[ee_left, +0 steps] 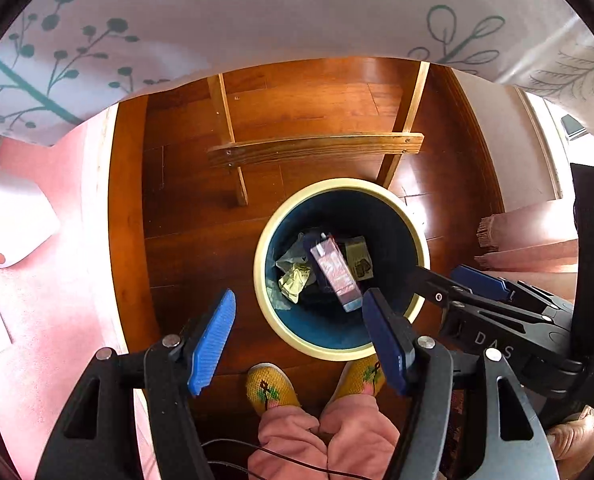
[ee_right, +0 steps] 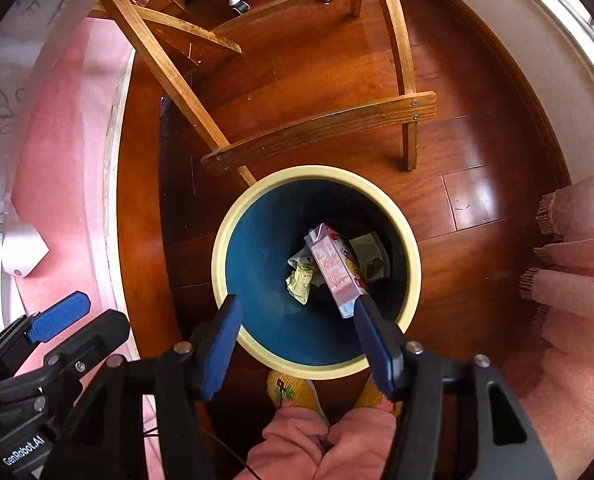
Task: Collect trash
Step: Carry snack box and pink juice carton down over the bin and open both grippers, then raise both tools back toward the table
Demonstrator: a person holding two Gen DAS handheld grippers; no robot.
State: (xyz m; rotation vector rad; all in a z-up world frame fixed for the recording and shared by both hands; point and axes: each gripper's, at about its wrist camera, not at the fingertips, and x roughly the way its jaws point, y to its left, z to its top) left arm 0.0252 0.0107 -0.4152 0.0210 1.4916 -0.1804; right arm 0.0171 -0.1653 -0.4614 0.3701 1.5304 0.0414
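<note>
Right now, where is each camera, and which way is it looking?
Left wrist: sits on the left gripper, looking down at the bin; shows its open fingers, the right gripper, the person's slippers.
Right wrist: sits on the right gripper, looking down into the bin; shows its open fingers, the left gripper, slippers.
Both share the bin, the carton inside, and the wooden chair.

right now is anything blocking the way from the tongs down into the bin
Nothing visible does. Both tongs, the left tongs and the right tongs, stand open and empty over the bin, whose mouth is uncovered. The pink carton and the crumpled wrappers already lie inside. The wooden chair frame stands behind the bin.
</note>
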